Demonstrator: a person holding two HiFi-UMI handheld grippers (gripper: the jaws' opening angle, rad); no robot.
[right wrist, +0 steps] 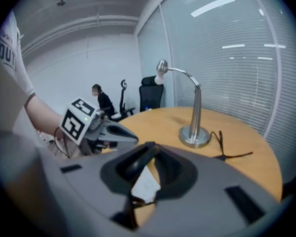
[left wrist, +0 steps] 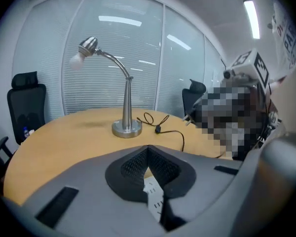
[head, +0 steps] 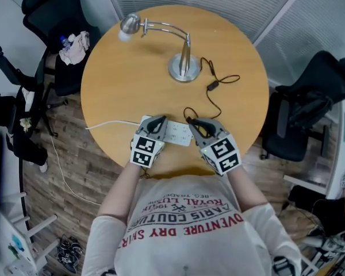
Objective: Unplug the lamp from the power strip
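Note:
The silver desk lamp (head: 184, 62) stands at the far side of the round wooden table (head: 115, 79). Its thin black cord (head: 215, 85) runs toward me to the white power strip (head: 178, 133) near the front edge. My left gripper (head: 158, 121) rests on the strip's left end with its jaws together; the strip (left wrist: 153, 189) shows just beneath the tips (left wrist: 148, 149). My right gripper (head: 191, 121) is at the strip's right end, shut on the lamp's black plug (right wrist: 137, 164). The white strip (right wrist: 147, 185) lies under it. Whether the plug's pins still sit in the socket is hidden.
The strip's white cable (head: 106, 123) runs left off the table to the floor. Black office chairs stand at the back left (head: 57, 16) and at the right (head: 310, 108). Glass walls with blinds enclose the far side. A person (right wrist: 97, 98) sits far off.

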